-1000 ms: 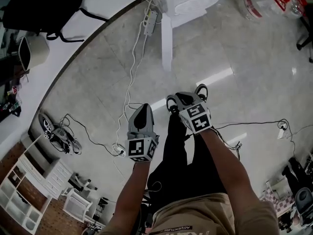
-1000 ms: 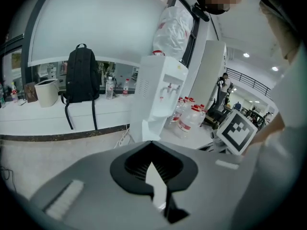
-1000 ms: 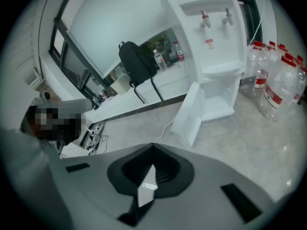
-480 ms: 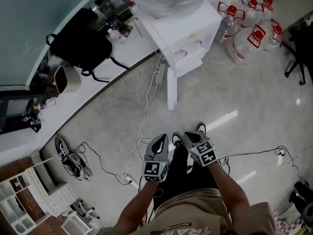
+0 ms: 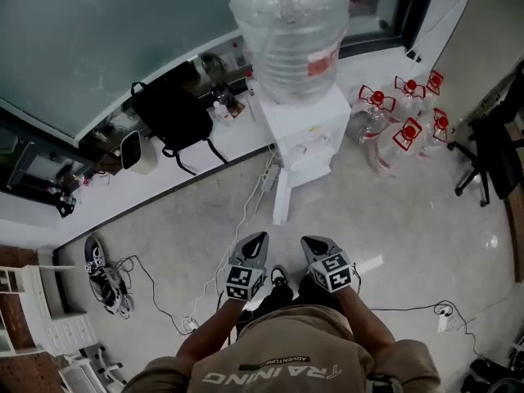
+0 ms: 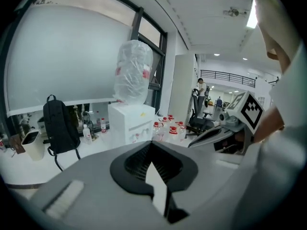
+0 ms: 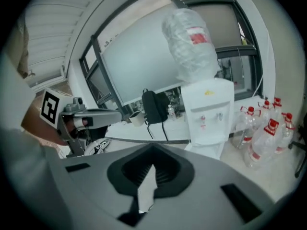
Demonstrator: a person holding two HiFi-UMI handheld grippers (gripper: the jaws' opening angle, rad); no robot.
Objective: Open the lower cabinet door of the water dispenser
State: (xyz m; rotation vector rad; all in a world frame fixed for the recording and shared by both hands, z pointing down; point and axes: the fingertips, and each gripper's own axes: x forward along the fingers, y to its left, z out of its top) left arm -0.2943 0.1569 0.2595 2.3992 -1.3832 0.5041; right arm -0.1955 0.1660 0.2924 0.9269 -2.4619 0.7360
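Low in the centre of the head view, the left gripper (image 5: pixel 255 241) and right gripper (image 5: pixel 312 243) were side by side, each with its jaws pressed together on nothing. Straight up the frame from the gap between them, and well apart, stood the water dispenser (image 5: pixel 304 129). Its upright lower cabinet (image 5: pixel 281 196) looked about equally far from either gripper. Whether its door was ajar could not be told.

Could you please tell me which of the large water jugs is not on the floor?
The clear jug atop the white water dispenser; the red-capped jugs are all on the floor beside it.
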